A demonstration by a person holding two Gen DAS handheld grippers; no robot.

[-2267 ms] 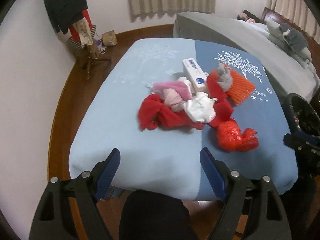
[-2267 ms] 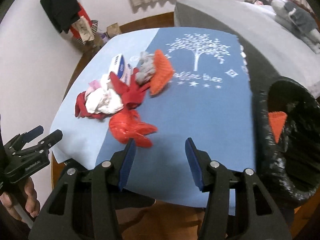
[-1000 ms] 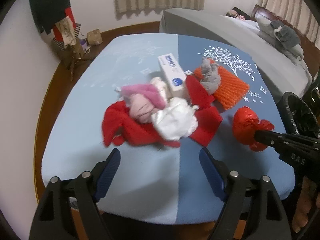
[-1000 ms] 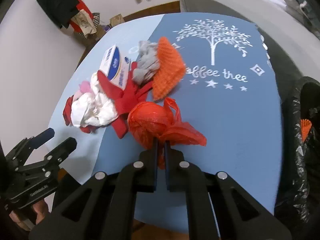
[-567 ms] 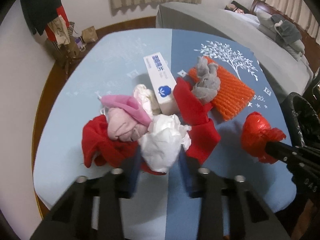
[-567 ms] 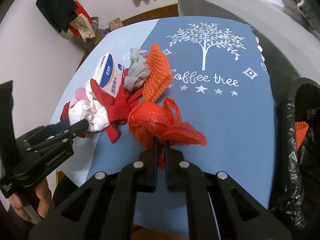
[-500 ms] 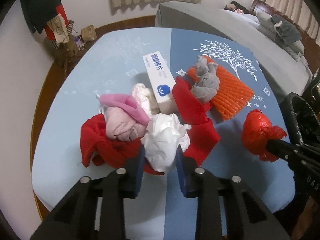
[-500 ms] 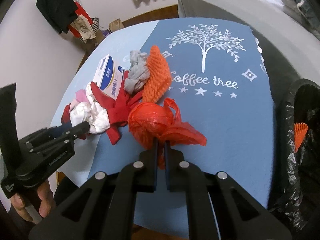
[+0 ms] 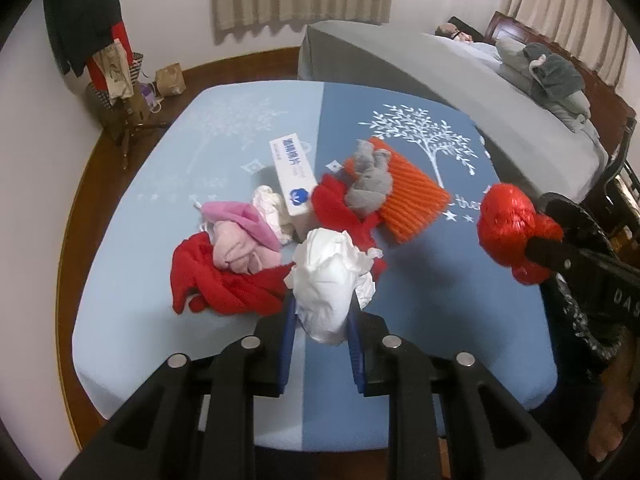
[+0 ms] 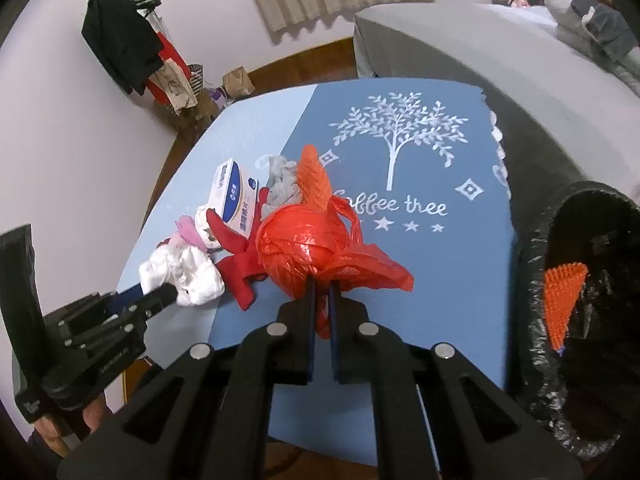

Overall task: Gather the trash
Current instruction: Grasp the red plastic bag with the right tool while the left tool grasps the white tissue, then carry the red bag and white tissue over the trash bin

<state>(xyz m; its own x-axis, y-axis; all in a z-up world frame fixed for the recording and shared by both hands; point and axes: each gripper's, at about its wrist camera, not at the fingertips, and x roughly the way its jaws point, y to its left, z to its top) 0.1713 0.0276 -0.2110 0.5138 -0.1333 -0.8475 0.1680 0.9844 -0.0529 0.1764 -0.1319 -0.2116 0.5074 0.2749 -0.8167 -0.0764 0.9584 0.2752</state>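
**A:** Which step are you on?

**B:** You're mid-carry, judging by both loads clear of the blue-clothed bench (image 9: 420, 360). Your left tool (image 9: 322, 312) has just closed its jaws narrow on the crumpled white paper wad (image 9: 330, 280), lifted just above the red cloth heap (image 9: 224, 284).

**A:** And the right one?

**B:** Your right tool (image 10: 322, 300) is pinched almost fully shut on the tail of the knotted red plastic bag (image 10: 308, 252), hanging between the heap and the black-lined bin (image 10: 580, 320). Next, you'd likely swing both over that bin's mouth and release; keep the wad from snagging the rim.
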